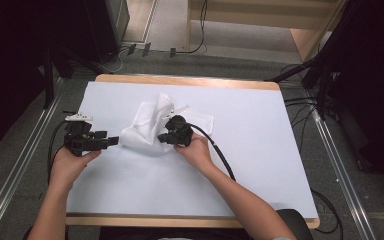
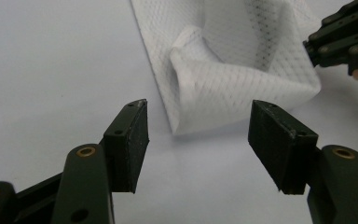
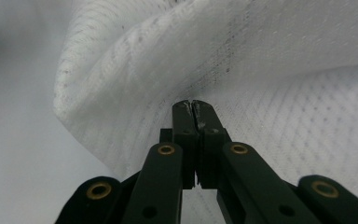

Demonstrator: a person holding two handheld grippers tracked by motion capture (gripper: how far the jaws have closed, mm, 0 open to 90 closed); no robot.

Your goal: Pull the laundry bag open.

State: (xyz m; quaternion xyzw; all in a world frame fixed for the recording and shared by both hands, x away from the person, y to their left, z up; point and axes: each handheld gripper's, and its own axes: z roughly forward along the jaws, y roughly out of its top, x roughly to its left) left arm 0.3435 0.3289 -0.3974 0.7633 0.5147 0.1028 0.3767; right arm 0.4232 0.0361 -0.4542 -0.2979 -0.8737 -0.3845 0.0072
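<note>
A: Status? Worktop [image 1: 260,165] looks bare apart from the white cloth [image 1: 145,131].

B: Cloth's mid-worktop, rumpled, folding barely begun I'd say. My right gripper [image 3: 196,105] fingers are together, apparently pinching a fold. Left gripper [image 2: 198,128] fingers apart, just short of the cloth's corner.

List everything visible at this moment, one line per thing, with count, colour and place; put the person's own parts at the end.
cloth: one, white mesh, crumpled, middle-left of the table
table: one, white top with a wooden edge, centre of the high view
floor: grey, around the table, with loose black cables
wooden furniture: one, light wood, beyond the table
left claw: one, black, jaws open, just short of the cloth's near corner, pointing at it
right claw: one, black, jaws shut, tips against the cloth; a pinched fold cannot be made out
hands: two, one on each claw, forearms entering from the bottom
</note>
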